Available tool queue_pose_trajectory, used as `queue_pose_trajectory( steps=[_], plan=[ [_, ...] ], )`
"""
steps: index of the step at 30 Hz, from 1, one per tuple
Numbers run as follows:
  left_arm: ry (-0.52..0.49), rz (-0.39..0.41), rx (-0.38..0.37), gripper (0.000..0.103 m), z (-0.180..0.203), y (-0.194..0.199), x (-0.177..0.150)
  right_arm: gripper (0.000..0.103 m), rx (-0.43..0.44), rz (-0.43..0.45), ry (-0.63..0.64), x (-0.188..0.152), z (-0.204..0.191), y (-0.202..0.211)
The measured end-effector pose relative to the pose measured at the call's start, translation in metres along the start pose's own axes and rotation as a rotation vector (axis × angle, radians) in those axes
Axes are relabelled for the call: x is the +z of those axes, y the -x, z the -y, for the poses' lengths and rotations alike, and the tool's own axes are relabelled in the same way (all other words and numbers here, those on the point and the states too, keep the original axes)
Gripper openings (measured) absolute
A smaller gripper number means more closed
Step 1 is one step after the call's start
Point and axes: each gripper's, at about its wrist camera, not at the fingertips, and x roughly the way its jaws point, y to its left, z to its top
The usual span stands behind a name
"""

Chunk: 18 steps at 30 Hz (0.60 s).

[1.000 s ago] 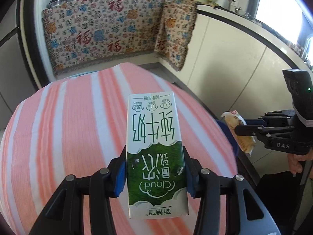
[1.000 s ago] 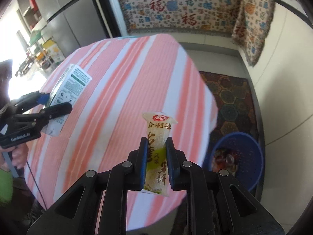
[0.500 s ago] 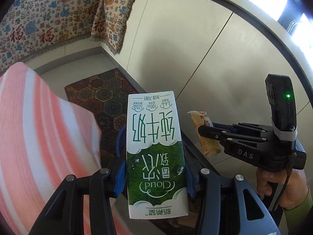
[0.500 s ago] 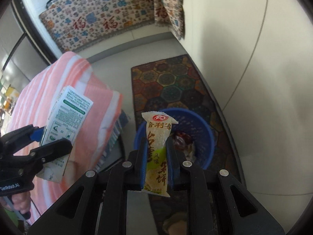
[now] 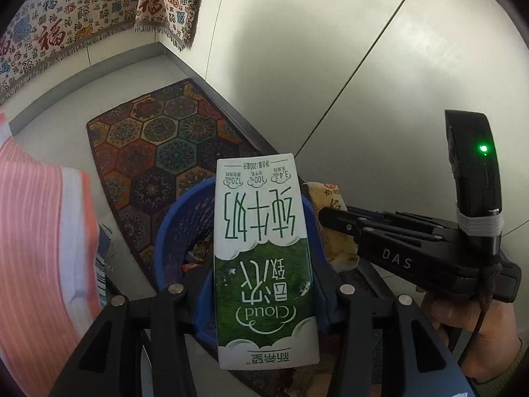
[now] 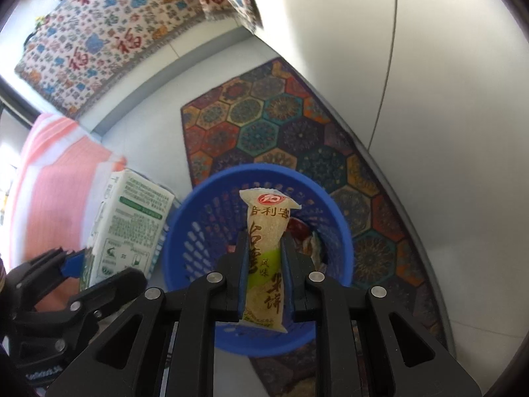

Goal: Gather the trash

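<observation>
Left gripper [image 5: 264, 284] clamped on 1 milk carton [image 5: 264, 251]; right gripper [image 6: 264, 264] clamped on 1 snack packet [image 6: 266, 258]. Blue basket [image 6: 185, 231] sat below and just beyond both fingertips, patterned rug [image 6: 281, 125] farther out.

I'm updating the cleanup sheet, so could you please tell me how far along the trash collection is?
Already done: a few crumpled wrappers lie inside the blue perforated plastic bin. In hand: the left gripper clamps a green-and-white milk carton, and the right gripper clamps a yellow snack packet, both held above the bin. Left: release both into it.
</observation>
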Motion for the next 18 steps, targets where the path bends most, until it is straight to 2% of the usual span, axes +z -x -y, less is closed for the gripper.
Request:
queue_pose_trajectory(
  steps=[3,4,6,9,11,13,14,16,17,18],
  plan=[
    [0.005,-0.027,0.001,0.051,-0.004,-0.016,0.0,0.022,0.018,-0.005,-0.021,-0.004,0.013,-0.014],
    [0.007,-0.036,-0.006,0.054,-0.004,-0.018,-0.001,0.038,0.019,-0.001,-0.028,-0.006,0.015,-0.016],
    [0.006,-0.031,-0.008,0.058,-0.004,-0.021,0.0,0.059,0.019,0.03,-0.049,-0.008,0.021,-0.014],
    [-0.012,0.01,0.006,0.063,0.002,-0.009,0.0,0.06,0.004,0.067,-0.068,-0.008,0.026,0.001],
    [-0.028,0.038,-0.002,0.063,0.01,0.008,-0.001,0.061,-0.014,0.095,-0.057,-0.006,0.026,0.021],
    [-0.058,0.075,0.001,0.064,0.019,0.029,0.001,0.069,-0.041,0.128,-0.015,-0.007,0.019,0.047],
    [-0.079,0.101,0.011,0.069,0.027,0.043,0.001,0.072,-0.046,0.143,0.003,-0.009,0.014,0.063],
    [-0.121,0.158,0.039,0.076,0.044,0.075,-0.002,0.09,-0.047,0.161,0.026,-0.014,0.006,0.092],
    [-0.135,0.184,0.041,0.083,0.051,0.091,-0.006,0.094,-0.047,0.172,0.038,-0.019,0.001,0.111],
    [-0.144,0.202,0.045,0.086,0.057,0.105,-0.011,0.102,-0.046,0.181,0.048,-0.025,-0.005,0.127]
  ],
)
